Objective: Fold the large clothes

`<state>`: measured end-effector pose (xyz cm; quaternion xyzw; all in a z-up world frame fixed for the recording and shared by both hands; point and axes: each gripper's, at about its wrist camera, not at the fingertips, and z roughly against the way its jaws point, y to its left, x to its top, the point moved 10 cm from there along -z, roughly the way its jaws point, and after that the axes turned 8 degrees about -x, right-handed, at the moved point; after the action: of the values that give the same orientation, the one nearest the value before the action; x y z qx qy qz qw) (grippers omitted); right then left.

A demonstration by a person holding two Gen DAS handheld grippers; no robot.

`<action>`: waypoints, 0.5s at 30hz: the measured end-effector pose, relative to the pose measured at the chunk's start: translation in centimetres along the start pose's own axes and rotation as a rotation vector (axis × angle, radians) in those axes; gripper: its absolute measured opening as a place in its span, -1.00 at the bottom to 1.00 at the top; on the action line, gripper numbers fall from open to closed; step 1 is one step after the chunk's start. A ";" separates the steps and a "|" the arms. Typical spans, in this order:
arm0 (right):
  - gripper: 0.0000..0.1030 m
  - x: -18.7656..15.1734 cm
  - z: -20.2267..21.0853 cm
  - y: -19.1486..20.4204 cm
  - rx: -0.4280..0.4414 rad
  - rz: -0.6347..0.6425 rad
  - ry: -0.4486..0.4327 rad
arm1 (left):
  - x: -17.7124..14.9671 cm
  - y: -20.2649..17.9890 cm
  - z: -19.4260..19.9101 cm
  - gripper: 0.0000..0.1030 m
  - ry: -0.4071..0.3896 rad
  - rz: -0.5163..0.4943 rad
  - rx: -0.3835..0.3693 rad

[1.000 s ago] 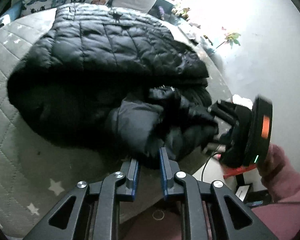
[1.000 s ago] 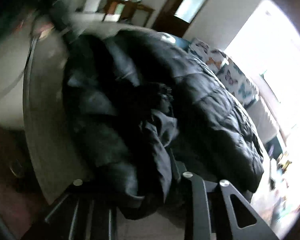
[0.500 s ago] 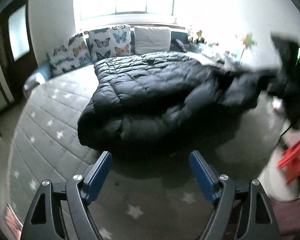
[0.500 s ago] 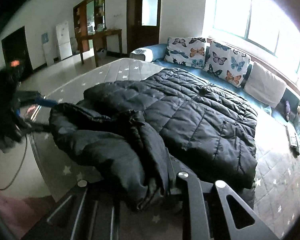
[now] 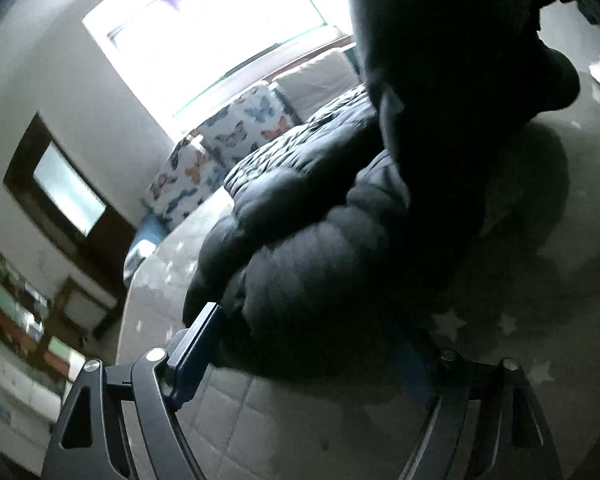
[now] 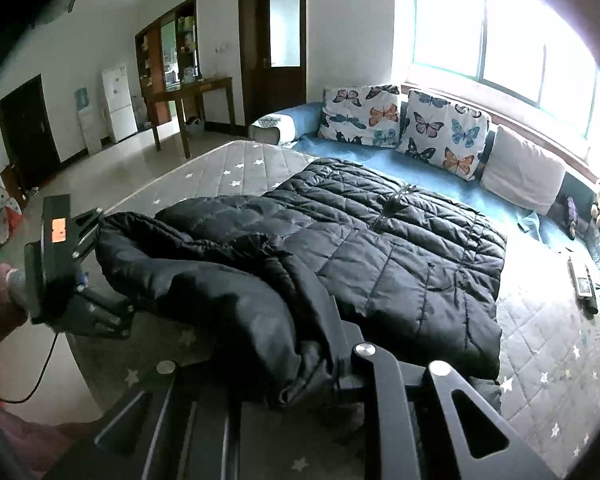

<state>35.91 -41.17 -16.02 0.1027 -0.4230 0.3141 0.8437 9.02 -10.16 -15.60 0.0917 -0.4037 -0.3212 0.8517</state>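
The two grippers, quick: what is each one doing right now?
Left gripper: closing around the black jacket, not yet clamped.
Right gripper: shut on the jacket.

Two butterfly-print cushions [image 6: 362, 116] [image 6: 446, 134] lean side by side under the bright window [image 6: 500, 36], with a plain white cushion [image 6: 522, 168] just beside them on a blue sheet [image 6: 380, 158]. The grey star-quilted mattress [image 6: 236, 164] lies on the floor. Farther back stand a dark wooden door [image 6: 278, 40], a wooden table [image 6: 192, 92] and a white fridge [image 6: 118, 102].
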 end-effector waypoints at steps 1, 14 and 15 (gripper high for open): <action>-0.62 -0.4 0.1 0.1 0.000 -0.001 -0.001 | 0.0 -0.2 -0.3 0.26 -0.004 -0.022 0.010; -0.68 -3.3 5.2 3.4 -0.007 0.023 -0.077 | -2.1 -1.7 5.5 -0.22 -0.100 0.101 0.006; -0.68 -3.6 5.7 3.7 -0.004 0.028 -0.076 | -2.5 -2.0 6.5 -0.22 -0.102 0.098 0.004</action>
<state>28.37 -42.39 -15.60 0.1069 -0.4569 0.3206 0.8228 2.04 -9.50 -13.78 0.0573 -0.4511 -0.2826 0.8446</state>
